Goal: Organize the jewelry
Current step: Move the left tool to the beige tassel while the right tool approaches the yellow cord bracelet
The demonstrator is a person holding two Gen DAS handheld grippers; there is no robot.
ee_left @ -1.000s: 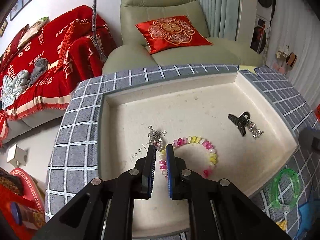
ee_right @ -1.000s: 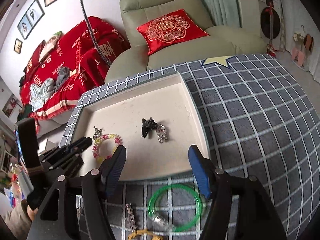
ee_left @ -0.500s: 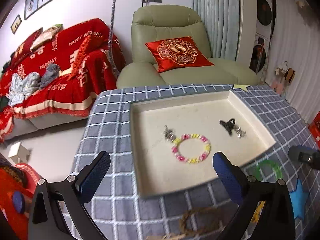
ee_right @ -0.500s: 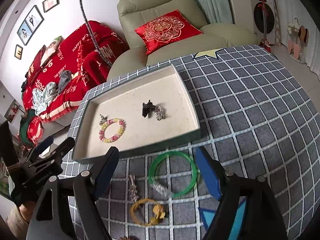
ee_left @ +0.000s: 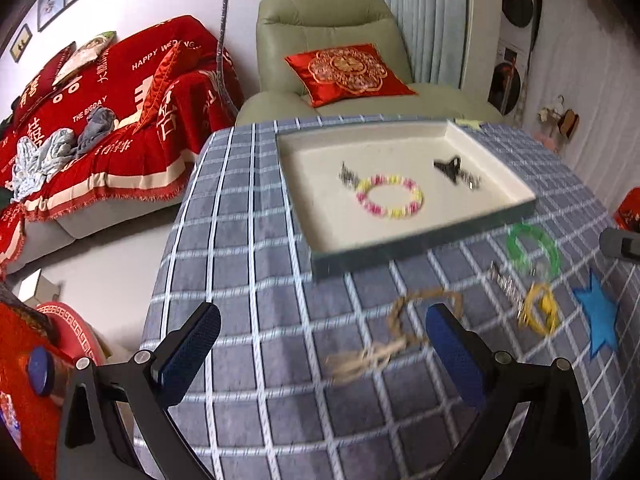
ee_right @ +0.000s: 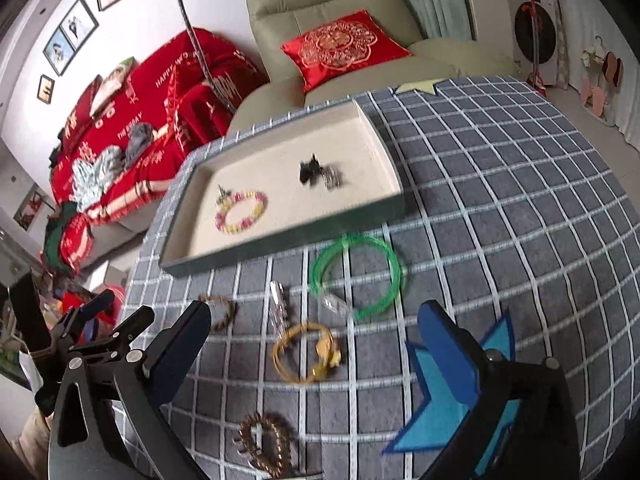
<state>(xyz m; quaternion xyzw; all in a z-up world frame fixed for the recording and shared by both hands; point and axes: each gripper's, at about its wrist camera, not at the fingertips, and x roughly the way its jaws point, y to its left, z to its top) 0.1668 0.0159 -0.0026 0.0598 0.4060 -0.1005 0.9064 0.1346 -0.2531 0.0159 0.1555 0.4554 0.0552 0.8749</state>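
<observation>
Both hand-held grippers are spread wide and holding nothing: the left hand-held gripper (ee_left: pixel 322 330) hovers over the grid-cloth bench (ee_left: pixel 240 280), the right hand-held gripper (ee_right: pixel 316 330) likewise. Just ahead of the right one sits one yellow bracelet (ee_right: pixel 306 350), one clear crystal piece (ee_right: pixel 279 308) and one green bangle (ee_right: pixel 356 276); two brown braided bracelets lie nearer, left (ee_right: pixel 222 312) and below (ee_right: pixel 266 446). Further out, the tray (ee_right: pixel 288 242) holds one pink-yellow bead bracelet (ee_right: pixel 240 212), one silver charm (ee_right: pixel 222 194), one black hair claw (ee_right: pixel 309 170) and one sparkly clip (ee_right: pixel 332 178).
</observation>
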